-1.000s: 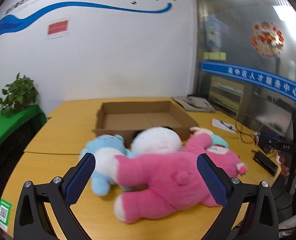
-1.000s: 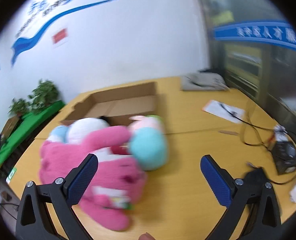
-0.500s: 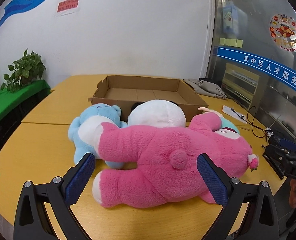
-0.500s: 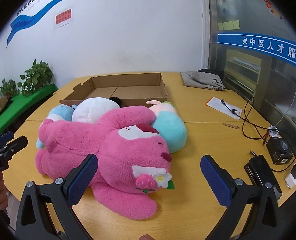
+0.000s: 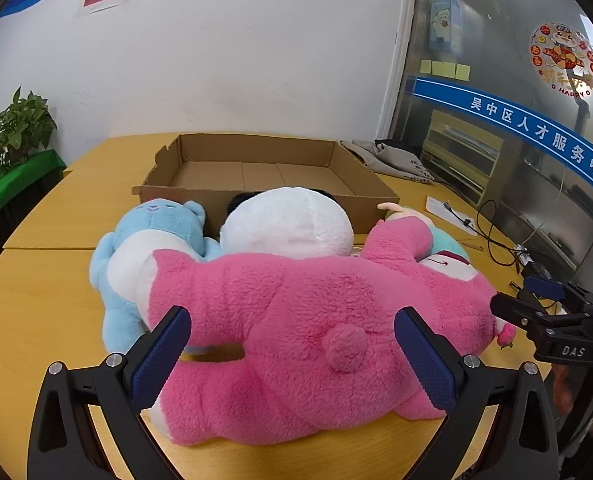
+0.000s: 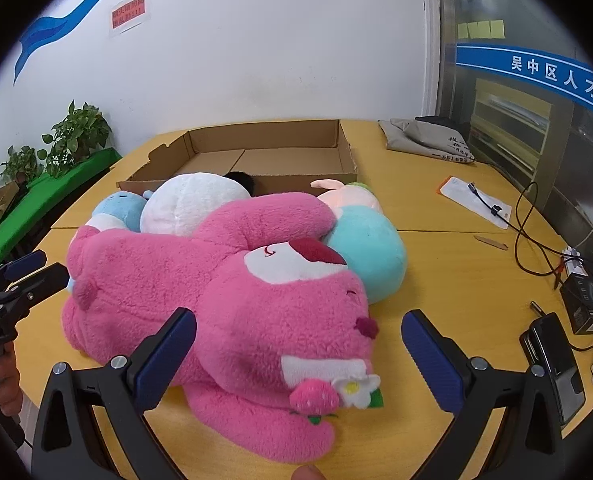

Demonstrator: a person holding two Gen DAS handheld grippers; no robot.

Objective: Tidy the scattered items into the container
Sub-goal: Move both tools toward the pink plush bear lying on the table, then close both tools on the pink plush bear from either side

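A big pink plush bear (image 5: pixel 304 320) (image 6: pixel 224 292) lies on its side on the wooden table. Behind it lie a light blue plush (image 5: pixel 144 248) (image 6: pixel 116 210), a white round plush (image 5: pixel 288 224) (image 6: pixel 192 204) and a teal and pink plush (image 6: pixel 364 248) (image 5: pixel 444 244). An open, empty cardboard box (image 5: pixel 256 168) (image 6: pixel 272 152) stands behind them. My left gripper (image 5: pixel 292 352) is open at the bear's back end, its jaws either side of the rump. My right gripper (image 6: pixel 298 350) is open at the bear's head.
A grey cloth bag (image 6: pixel 428 140) lies at the back right. Cables (image 6: pixel 532 232), a paper sheet (image 6: pixel 472 200), black devices (image 6: pixel 552 360) and a charger (image 6: pixel 584 300) lie on the table's right side. Potted plants (image 6: pixel 72 136) stand on a green shelf at left.
Both grippers have come closer to the pink bear and lower, so it now fills the space between their open jaws. The toys have not moved.
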